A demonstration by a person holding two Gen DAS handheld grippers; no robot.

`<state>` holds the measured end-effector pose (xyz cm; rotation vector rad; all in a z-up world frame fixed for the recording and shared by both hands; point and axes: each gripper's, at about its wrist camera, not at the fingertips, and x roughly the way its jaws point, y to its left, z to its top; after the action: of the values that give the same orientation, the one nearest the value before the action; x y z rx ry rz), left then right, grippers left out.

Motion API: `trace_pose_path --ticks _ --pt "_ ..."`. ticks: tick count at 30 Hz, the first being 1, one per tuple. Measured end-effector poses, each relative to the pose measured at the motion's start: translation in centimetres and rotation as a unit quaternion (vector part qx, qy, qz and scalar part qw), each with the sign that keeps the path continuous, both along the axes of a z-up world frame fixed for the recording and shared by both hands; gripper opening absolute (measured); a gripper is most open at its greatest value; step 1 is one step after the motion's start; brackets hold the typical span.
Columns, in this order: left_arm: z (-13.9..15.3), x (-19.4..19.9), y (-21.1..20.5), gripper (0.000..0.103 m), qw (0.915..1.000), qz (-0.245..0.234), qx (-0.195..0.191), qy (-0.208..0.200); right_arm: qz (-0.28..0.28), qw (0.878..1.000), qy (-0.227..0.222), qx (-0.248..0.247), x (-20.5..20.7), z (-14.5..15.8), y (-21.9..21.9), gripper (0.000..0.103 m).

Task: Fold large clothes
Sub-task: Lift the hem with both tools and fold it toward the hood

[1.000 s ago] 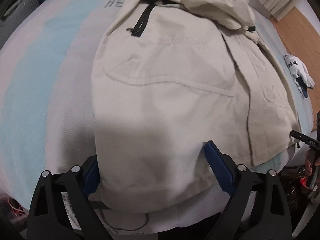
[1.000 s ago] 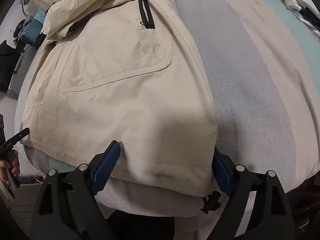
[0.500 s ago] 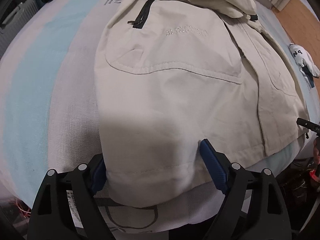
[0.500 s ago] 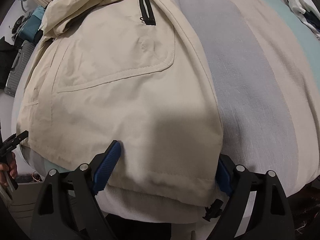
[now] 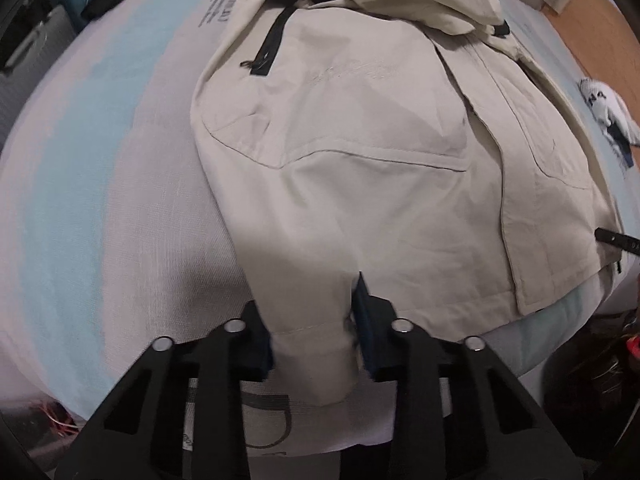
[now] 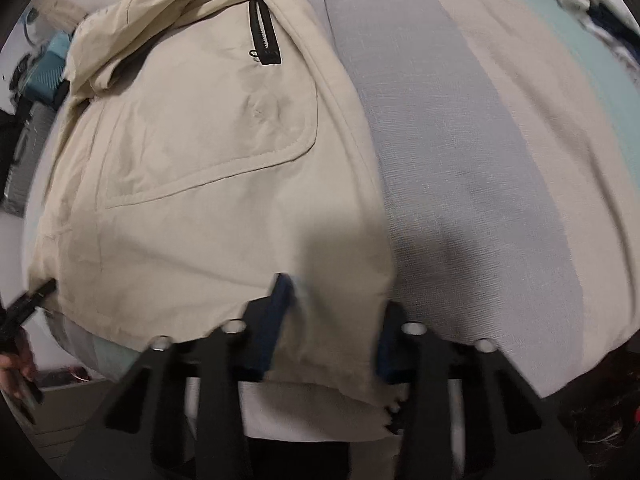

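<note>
A large beige jacket (image 5: 352,152) with black chest zips lies flat on a striped bed, its hood bunched at the far end. It also shows in the right wrist view (image 6: 208,152). My left gripper (image 5: 314,320) is closed on the jacket's bottom hem at its left corner, with cloth bunched between the blue pads. My right gripper (image 6: 332,320) is closed on the bottom hem at the jacket's right corner. Both sit at the near edge of the bed.
The bed cover (image 5: 100,160) has pale blue, grey and beige stripes (image 6: 500,152). A white and navy garment (image 5: 612,108) lies at the right side of the bed (image 6: 592,12). Suitcases (image 6: 44,68) stand beside the bed. Wooden floor (image 5: 600,20) lies beyond.
Both grippers have gone from wide open around the hem to closed on it, bunching the cloth between the pads.
</note>
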<state>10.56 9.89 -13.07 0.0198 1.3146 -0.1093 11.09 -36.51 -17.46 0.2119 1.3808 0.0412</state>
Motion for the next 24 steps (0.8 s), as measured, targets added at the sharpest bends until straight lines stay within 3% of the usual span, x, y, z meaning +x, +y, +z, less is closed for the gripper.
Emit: trace_pose_path --ticks 1,2,9,13,20,24 --pt "0.2 0.1 -0.1 0.022 1.0 -0.001 0.0 0.0 0.007 1.0 0.001 0.002 0.1 0.2 0.3 0.012" --pt "0.4 0.2 -0.2 0.02 1.0 -0.001 0.0 0.0 0.011 1.0 -0.001 -0.003 0.2 0.3 0.7 0.011" --pt "0.2 0.2 -0.2 0.017 1.0 -0.002 -0.003 -0.006 0.011 1.0 0.011 -0.012 0.5 -0.6 1.1 0.016" --pt "0.4 0.2 -0.2 0.014 1.0 0.0 -0.007 -0.005 0.016 0.999 0.019 -0.023 0.7 -0.8 1.5 0.012" --pt "1.6 0.0 -0.5 0.01 1.0 -0.004 -0.003 -0.006 0.024 0.998 0.023 -0.046 1.1 1.0 2.5 0.005" --pt "2.7 0.0 -0.5 0.01 1.0 -0.002 -0.008 -0.004 0.018 0.999 0.02 -0.034 1.4 2.6 2.4 0.004"
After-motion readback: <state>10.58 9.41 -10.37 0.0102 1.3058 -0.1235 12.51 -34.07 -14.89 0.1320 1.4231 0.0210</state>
